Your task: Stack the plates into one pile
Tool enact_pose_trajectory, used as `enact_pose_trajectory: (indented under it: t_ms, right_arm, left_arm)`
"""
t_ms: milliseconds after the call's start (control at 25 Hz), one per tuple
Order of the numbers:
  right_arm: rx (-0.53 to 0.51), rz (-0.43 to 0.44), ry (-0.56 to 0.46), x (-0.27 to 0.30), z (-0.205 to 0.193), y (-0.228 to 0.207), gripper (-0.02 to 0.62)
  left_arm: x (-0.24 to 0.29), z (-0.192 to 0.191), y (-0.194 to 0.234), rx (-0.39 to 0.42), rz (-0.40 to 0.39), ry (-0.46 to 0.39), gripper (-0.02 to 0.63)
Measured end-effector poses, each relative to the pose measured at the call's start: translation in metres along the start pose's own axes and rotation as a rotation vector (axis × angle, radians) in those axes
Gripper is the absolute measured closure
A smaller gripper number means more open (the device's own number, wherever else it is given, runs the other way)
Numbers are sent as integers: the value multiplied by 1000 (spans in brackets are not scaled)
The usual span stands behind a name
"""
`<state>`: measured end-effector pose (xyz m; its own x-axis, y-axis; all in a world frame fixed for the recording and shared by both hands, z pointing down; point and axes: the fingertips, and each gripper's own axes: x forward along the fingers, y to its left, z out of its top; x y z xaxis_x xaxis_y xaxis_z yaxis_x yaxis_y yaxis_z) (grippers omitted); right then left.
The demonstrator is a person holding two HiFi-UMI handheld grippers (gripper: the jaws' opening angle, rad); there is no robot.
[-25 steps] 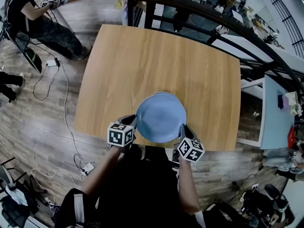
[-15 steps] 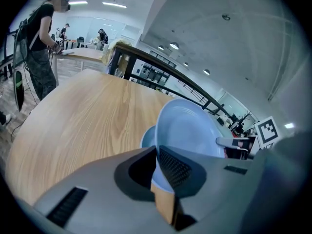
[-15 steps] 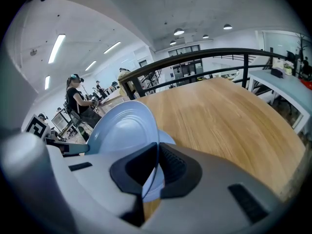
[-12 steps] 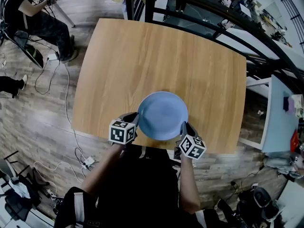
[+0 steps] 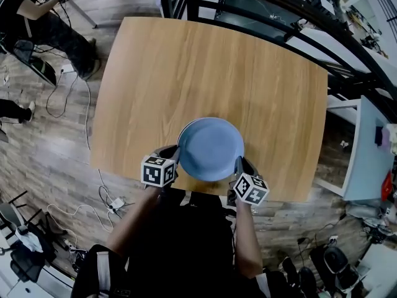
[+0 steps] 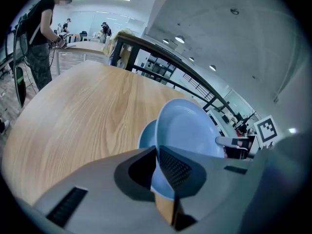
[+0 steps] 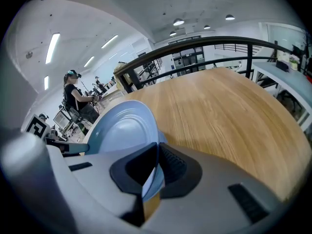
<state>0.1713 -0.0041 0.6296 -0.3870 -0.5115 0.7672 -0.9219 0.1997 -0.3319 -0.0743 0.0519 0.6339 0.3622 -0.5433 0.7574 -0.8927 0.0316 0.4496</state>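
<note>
Both sides were locked on! The left gripper (image 6: pixel 158 165) had its fingers clenched on the plate (image 6: pixel 187 130), the rim pinched tight between them. The blue dish rose tilted just beyond the tips. The right gripper (image 7: pixel 156 169) told the same story: fingers clamped on the opposite rim, the plate fanning out up and to the left of them in that gripper's own view. From the head view the plate hung squarely between the two pairs of fingers, one pair at each side of it. The marker cubes (image 5: pixel 158 171) sat just behind the fingers, toward the person's arms.

And look under it: a second plate (image 6: pixel 145 136) lay flat on the table (image 5: pixel 186 61), just past the left fingers and below the held plate. Only a sliver of its edge peeked out on the left. The held plate sat almost directly over it, though whether the two touched could not be told.

Farther out beyond the fingertips ran bare wood, then a dark railing (image 5: pixel 260 2) at the table's far edge. Well past that, a person (image 7: pixel 73 99) stood by a desk.
</note>
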Motion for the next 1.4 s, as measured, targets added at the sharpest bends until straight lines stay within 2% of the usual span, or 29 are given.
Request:
enact_pose_trajectory:
  t_ms: [920, 1160, 1400]
  right_arm:
    - [-23, 27, 166, 40, -25, -11, 555]
    - [-102, 8, 198, 45, -27, -9, 554]
    - [-106, 3, 229, 48, -31, -12, 554]
  left_arm:
    - [29, -29, 23, -65, 54, 118, 566]
    - [31, -32, 27, -59, 65, 144, 566]
    - [32, -35, 26, -50, 60, 163, 563]
